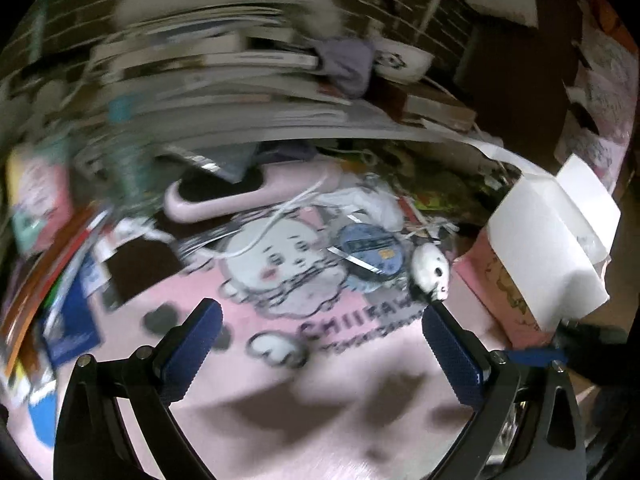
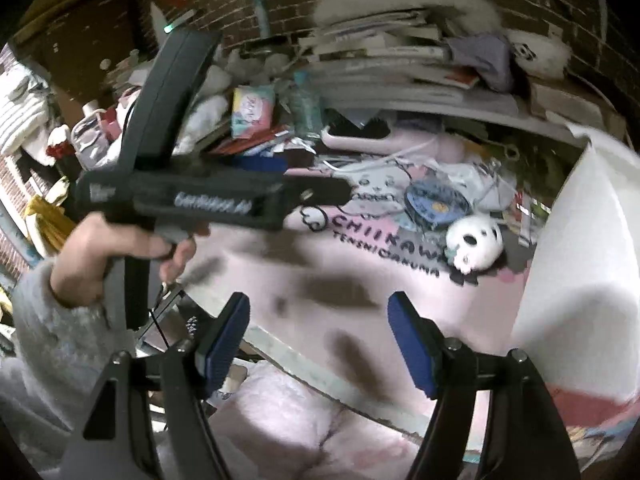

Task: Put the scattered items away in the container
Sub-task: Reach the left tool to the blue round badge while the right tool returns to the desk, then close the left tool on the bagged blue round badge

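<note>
While both grippers, left point(image 1: 322, 354) & right point(image 2: 318, 344), gape empty, panda toy point(image 2: 474, 246) looks soft, light; pinch round body

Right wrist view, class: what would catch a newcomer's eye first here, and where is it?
The pink Chiikawa desk mat fills the middle, with a small white panda plush lying on its far right by a white container. At left, a hand holds the other hand-held gripper out over the mat. Behind, stacked books crowd a brick wall.
</note>
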`<action>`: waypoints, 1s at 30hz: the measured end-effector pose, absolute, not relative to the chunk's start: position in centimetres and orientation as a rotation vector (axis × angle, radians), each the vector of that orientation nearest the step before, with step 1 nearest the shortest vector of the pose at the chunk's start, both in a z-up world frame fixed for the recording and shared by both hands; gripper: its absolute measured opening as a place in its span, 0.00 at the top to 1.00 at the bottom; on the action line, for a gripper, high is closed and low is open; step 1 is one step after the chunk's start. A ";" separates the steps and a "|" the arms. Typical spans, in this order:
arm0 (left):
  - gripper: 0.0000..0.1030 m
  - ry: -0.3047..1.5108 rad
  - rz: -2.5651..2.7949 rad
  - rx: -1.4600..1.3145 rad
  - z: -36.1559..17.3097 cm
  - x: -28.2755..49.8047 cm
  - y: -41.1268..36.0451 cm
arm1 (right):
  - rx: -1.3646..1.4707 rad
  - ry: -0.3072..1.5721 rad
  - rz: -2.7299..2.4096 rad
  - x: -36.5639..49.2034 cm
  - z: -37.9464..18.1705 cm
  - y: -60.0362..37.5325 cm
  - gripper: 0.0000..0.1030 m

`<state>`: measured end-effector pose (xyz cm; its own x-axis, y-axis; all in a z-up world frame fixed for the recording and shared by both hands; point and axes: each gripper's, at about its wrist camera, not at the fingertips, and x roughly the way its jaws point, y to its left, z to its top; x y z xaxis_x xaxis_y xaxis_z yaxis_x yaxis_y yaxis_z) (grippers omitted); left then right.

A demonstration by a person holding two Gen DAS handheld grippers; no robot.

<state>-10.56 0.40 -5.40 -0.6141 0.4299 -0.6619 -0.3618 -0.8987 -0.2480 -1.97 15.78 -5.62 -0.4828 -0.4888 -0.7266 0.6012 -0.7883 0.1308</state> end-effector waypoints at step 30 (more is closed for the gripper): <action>0.34 0.180 2.318 -1.192 -8.4 -18.7 9.2 | 1.136 0.026 -2.211 -2.1 -8.9 20.0 0.26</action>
<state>-18.70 9.15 -8.45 -0.4756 0.3891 -0.7889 -0.5064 -0.8544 -0.1161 -2.06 19.98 -8.86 -0.4187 -0.5336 -0.7349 0.5507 -0.7926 0.2617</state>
